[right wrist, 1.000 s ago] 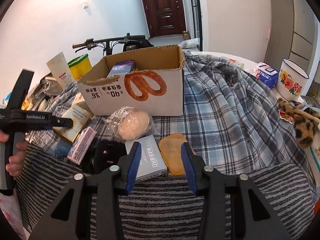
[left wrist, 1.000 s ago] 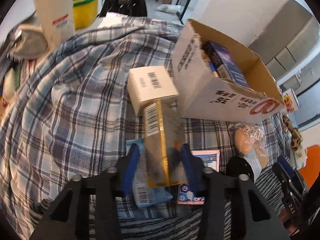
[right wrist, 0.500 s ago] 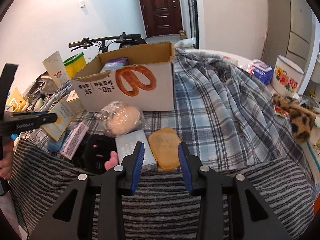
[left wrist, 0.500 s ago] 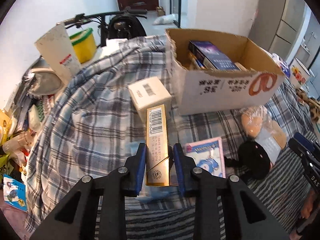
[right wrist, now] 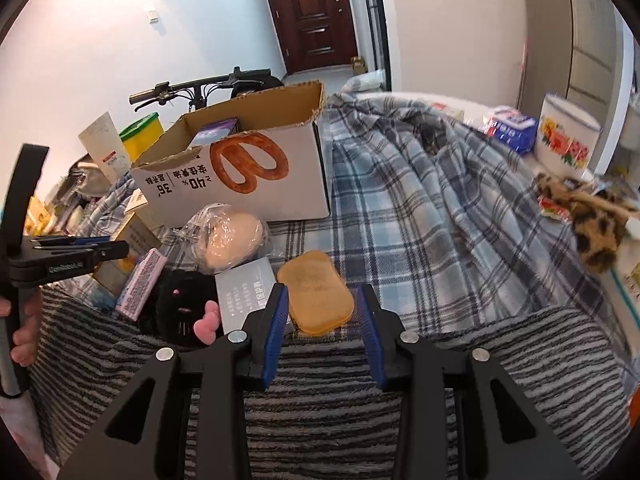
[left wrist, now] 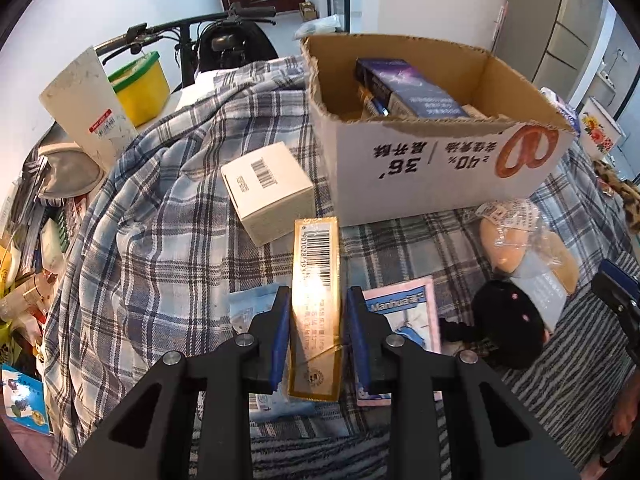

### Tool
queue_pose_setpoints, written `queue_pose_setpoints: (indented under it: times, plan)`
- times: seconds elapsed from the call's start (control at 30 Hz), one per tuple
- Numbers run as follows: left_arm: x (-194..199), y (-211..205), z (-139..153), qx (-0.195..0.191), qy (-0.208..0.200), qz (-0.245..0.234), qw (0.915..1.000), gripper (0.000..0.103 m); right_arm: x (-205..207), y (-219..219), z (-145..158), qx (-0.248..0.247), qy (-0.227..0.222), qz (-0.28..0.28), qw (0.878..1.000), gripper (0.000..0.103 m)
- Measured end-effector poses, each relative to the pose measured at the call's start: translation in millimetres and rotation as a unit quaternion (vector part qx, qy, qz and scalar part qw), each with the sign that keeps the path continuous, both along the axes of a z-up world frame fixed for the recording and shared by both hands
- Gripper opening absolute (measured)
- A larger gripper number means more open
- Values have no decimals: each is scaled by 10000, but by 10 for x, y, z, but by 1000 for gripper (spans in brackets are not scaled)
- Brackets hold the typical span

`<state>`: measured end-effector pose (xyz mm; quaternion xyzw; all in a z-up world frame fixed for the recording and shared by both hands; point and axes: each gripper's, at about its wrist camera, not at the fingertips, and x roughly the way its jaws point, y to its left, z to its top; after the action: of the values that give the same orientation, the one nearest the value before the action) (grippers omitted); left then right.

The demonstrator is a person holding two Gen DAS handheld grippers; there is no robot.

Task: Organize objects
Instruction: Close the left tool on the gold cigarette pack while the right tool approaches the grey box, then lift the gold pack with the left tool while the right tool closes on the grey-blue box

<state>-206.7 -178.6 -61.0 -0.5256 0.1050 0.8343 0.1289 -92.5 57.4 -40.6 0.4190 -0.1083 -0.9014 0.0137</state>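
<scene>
Left gripper (left wrist: 316,334) fingers clamped, tilted down, lower centre; right gripper (right wrist: 322,324) fingers parted, holding nothing.

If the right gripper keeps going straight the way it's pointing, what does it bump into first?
Most likely the flat tan pad, lying straight ahead of the empty right gripper on the plaid cloth. Depth is hard to judge, so it might brush the striped cloth first.

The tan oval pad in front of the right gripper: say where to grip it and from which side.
Grip the tan oval pad across its narrow width, coming down from above at the near end. It lies flat on the plaid cloth. The open right gripper probably spans it; the grey box crowds its left edge.
</scene>
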Motion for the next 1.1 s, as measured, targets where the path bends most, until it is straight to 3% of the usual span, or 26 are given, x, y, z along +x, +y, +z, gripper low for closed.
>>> queue_pose_setpoints:
  times: [0.2,0.5,0.67,1.1]
  plan:
    - [50,-53,18,154,156,51,9997,25,-20,-176,14,219,19,259,9994,35]
    - [565,-131,566,635,775,-204,9948,25,-239,-294,-177,-268,-364,600,9972,26]
    - [641,-209,788,833,937,-194,9919,25,-264,-366,-237,-2,-433,611,9972,26]
    - [665,-361,831,1065,989,-113,9893,25,-285,-290,-231,-272,-512,644,9962,30]
